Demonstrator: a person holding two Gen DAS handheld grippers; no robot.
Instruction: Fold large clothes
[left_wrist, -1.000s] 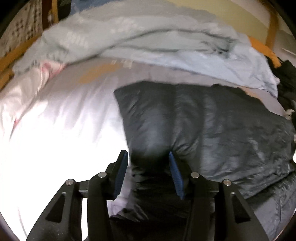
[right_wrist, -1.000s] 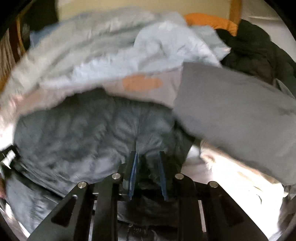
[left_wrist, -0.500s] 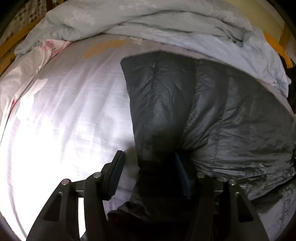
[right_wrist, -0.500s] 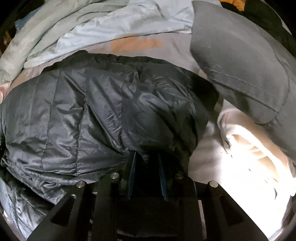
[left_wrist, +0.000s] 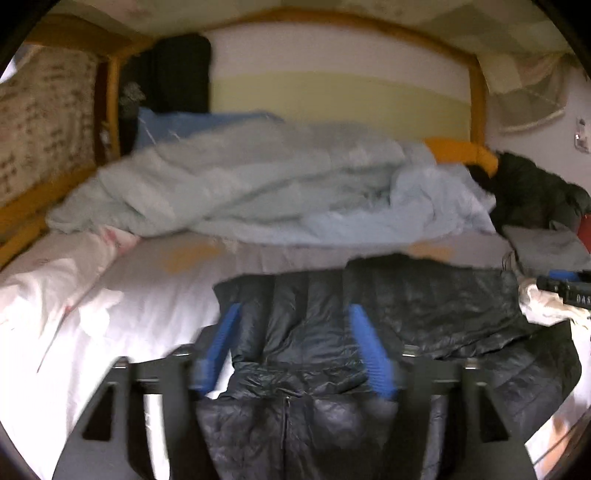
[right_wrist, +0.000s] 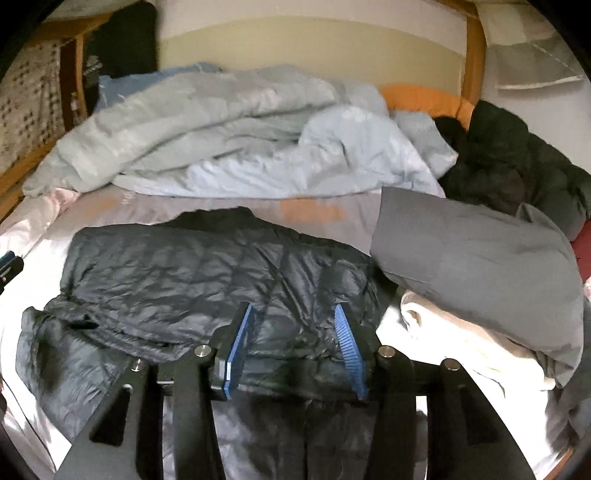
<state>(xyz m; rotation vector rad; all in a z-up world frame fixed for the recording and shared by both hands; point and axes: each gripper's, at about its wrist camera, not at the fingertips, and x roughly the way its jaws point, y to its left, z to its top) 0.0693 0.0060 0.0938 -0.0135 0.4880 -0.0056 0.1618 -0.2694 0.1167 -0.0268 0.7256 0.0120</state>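
Note:
A black quilted puffer jacket (left_wrist: 424, 306) lies on the white bed sheet (left_wrist: 122, 317), its upper half folded down over the lower half. It also fills the middle of the right wrist view (right_wrist: 177, 273). My left gripper (left_wrist: 295, 314) is open and empty, raised over the jacket's left part. My right gripper (right_wrist: 293, 314) is open and empty, above the jacket's right edge. The tip of the right gripper shows at the far right of the left wrist view (left_wrist: 565, 280).
A crumpled light blue duvet (right_wrist: 229, 136) lies across the back of the bed. A grey garment (right_wrist: 480, 258) on a cream cloth (right_wrist: 461, 343) lies right of the jacket. A black coat (right_wrist: 517, 162) is heaped behind it. A wooden bed frame (left_wrist: 476, 96) borders the wall.
Both grippers let go of the jacket, opened wide and pulled back and up. The folded jacket now lies flat on the sheet.

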